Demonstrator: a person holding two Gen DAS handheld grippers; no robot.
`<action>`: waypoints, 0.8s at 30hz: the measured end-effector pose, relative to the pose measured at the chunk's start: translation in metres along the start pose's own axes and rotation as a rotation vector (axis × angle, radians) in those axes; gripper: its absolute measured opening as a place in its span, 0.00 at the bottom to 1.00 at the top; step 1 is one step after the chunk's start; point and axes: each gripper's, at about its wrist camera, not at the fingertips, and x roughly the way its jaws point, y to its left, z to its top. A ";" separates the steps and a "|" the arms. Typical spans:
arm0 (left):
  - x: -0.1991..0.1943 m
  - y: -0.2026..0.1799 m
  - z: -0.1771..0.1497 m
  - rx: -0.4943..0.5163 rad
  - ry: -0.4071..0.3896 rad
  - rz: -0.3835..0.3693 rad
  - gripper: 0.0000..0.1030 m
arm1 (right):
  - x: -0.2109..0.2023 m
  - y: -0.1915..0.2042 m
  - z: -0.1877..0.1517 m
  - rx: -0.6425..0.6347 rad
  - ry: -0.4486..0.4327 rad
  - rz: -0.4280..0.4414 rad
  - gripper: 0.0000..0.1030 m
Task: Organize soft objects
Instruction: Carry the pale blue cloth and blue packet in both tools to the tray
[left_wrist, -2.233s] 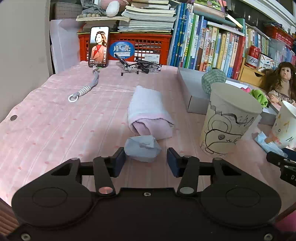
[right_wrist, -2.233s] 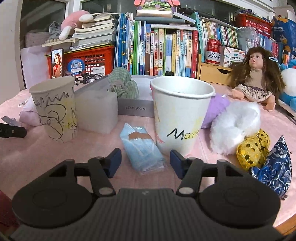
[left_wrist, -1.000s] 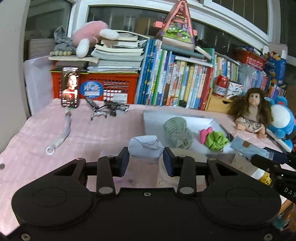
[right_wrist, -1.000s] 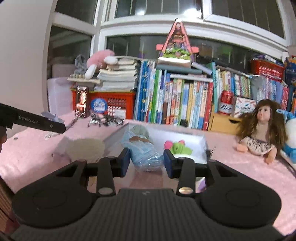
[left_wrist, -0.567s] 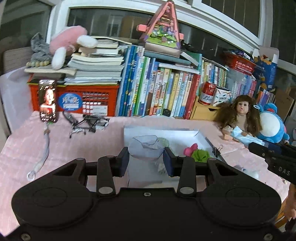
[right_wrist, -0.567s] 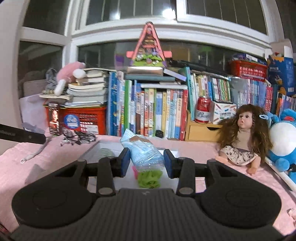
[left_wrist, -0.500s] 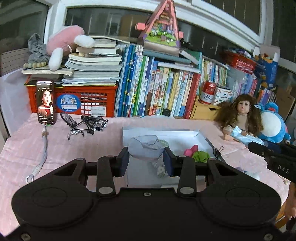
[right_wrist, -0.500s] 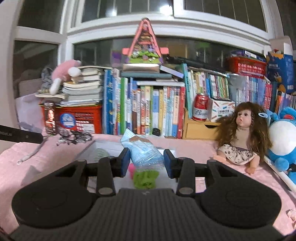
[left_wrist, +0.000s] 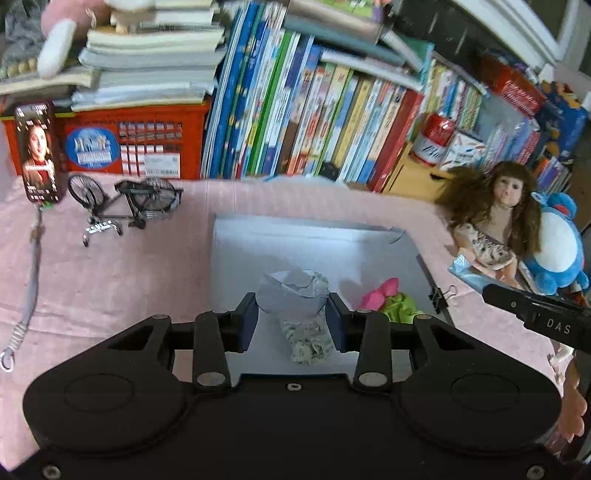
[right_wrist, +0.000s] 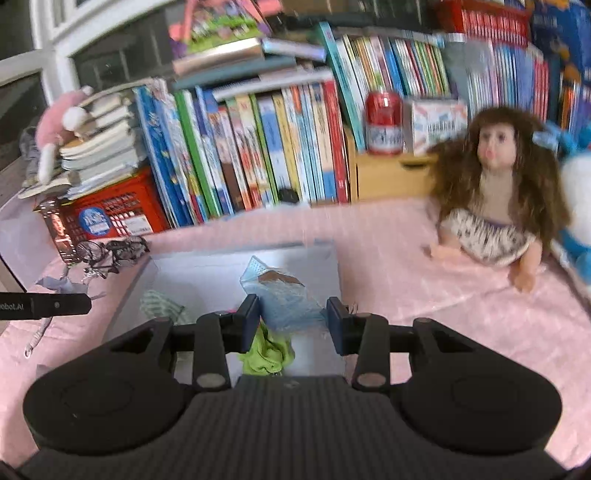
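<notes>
Both of your grippers are travelling onward from a second ago: the paper cups are dropping out of view and the grey box (left_wrist: 306, 236) is now lying directly under your fingers.

Items, listed left to right, each placed relative to the grey box:

- Phone (left_wrist: 37, 153), leaning on the red crate (left_wrist: 122, 144), standing well off the box's far left corner.
- Toy bicycle (left_wrist: 125, 201), sitting on the pink cloth (left_wrist: 110, 273) just beyond the box's left wall.
- Left gripper (left_wrist: 291, 319), clenching a crumpled grey-blue wad (left_wrist: 291, 293) and carrying it over the box's left part.
- Checked green cloth (left_wrist: 306, 341), lying on the box floor under that wad.
- Pink piece (left_wrist: 380, 291) and lime green cloth (left_wrist: 400, 304), resting touching each other inside the box near its right wall.
- Right gripper (right_wrist: 293, 317), gripping a pale blue packet (right_wrist: 284, 295) and holding it over the box's middle, above the lime green cloth.
- Binder clip (left_wrist: 441, 293), sitting at the box's right rim.
- Doll (left_wrist: 498, 218), sitting on the pink cloth off the box's right side, with a blue plush toy (left_wrist: 557, 251) touching it further right.
</notes>
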 end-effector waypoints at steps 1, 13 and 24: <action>0.006 0.000 0.002 -0.001 0.010 0.007 0.36 | 0.006 -0.002 0.001 0.008 0.020 0.000 0.43; 0.073 -0.012 0.045 -0.015 0.103 0.036 0.36 | 0.071 -0.004 0.033 0.053 0.143 -0.054 0.43; 0.132 -0.022 0.053 -0.019 0.195 0.066 0.37 | 0.119 -0.005 0.037 0.089 0.239 -0.065 0.44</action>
